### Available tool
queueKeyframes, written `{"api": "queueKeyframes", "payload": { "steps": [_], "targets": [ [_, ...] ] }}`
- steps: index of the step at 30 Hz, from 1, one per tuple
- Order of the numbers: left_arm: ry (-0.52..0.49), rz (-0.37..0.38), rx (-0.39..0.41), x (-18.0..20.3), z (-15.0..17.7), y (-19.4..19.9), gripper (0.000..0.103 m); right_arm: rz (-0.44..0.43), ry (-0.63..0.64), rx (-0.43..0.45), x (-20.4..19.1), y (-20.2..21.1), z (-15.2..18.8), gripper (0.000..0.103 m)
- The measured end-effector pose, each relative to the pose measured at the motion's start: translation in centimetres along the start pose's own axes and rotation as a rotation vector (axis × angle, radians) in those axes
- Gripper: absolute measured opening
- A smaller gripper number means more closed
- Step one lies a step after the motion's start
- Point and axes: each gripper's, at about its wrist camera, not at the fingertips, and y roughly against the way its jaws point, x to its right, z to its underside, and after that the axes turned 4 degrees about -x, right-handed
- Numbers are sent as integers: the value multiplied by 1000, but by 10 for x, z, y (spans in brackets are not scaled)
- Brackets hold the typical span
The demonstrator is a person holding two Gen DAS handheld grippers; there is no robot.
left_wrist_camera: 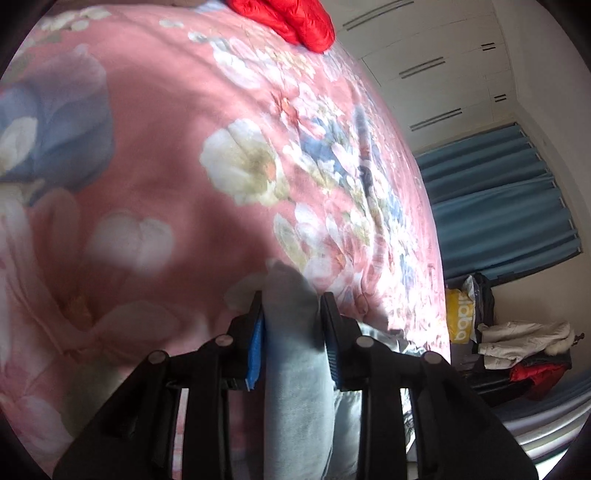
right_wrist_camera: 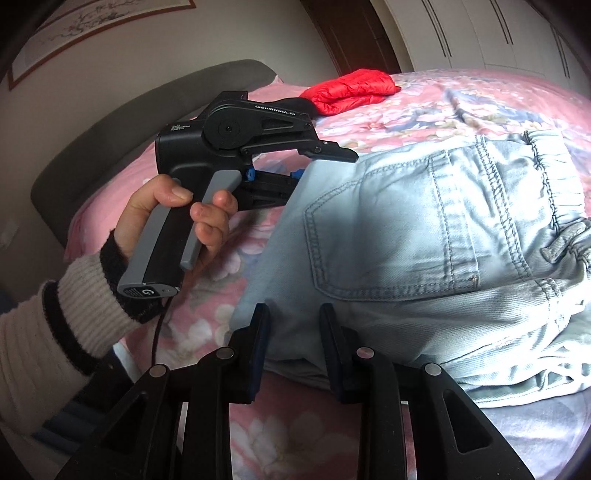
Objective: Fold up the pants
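Note:
Light blue denim pants [right_wrist_camera: 424,236] lie on the pink floral bedspread [right_wrist_camera: 461,96], back pocket up, elastic waistband to the right. My left gripper [left_wrist_camera: 291,302] is shut on a thick fold of the denim [left_wrist_camera: 295,369]. In the right wrist view the left gripper [right_wrist_camera: 295,166], held by a hand, grips the pants' far left edge. My right gripper [right_wrist_camera: 293,314] has its fingers spread around the near edge of the pants, with a gap on both sides of the cloth.
A folded red puffer jacket [right_wrist_camera: 351,90] lies at the far end of the bed; it also shows in the left wrist view [left_wrist_camera: 291,18]. A grey headboard [right_wrist_camera: 110,122] stands at left. Blue curtains [left_wrist_camera: 498,199] and piled clothes [left_wrist_camera: 524,350] are beyond the bed's edge.

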Motion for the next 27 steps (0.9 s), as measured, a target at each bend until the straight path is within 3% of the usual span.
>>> {"api": "queueKeyframes", "payload": {
  "steps": [2, 4, 6, 8, 12, 16, 21, 24, 27],
  "targets": [
    [2, -28, 71, 1, -3, 20, 27, 1, -8, -9, 1, 2, -3, 29],
    [-24, -35, 92, 6, 2, 37, 31, -1, -1, -8, -1, 11, -2, 29],
    [-91, -92, 99, 16, 14, 49, 55, -10, 12, 14, -2, 27, 1, 29],
    [-149, -118, 104, 26, 33, 57, 72, -6, -9, 45, 3, 45, 3, 31],
    [-262, -181, 74, 48, 69, 61, 73, 82, -88, 129, 26, 78, -1, 33],
    [-448, -224, 58, 76, 113, 46, 73, 221, -176, 177, 49, 97, -8, 33],
    [-630, -276, 17, 92, 158, 18, 73, 361, -155, 221, 58, 108, -6, 33],
    [-648, -302, -93, 83, 172, -9, 73, 391, -161, 182, 68, 101, 0, 33],
    [-681, -336, -96, 78, 180, -15, 74, 431, -219, 83, 87, 86, 10, 33]
  ]
}}
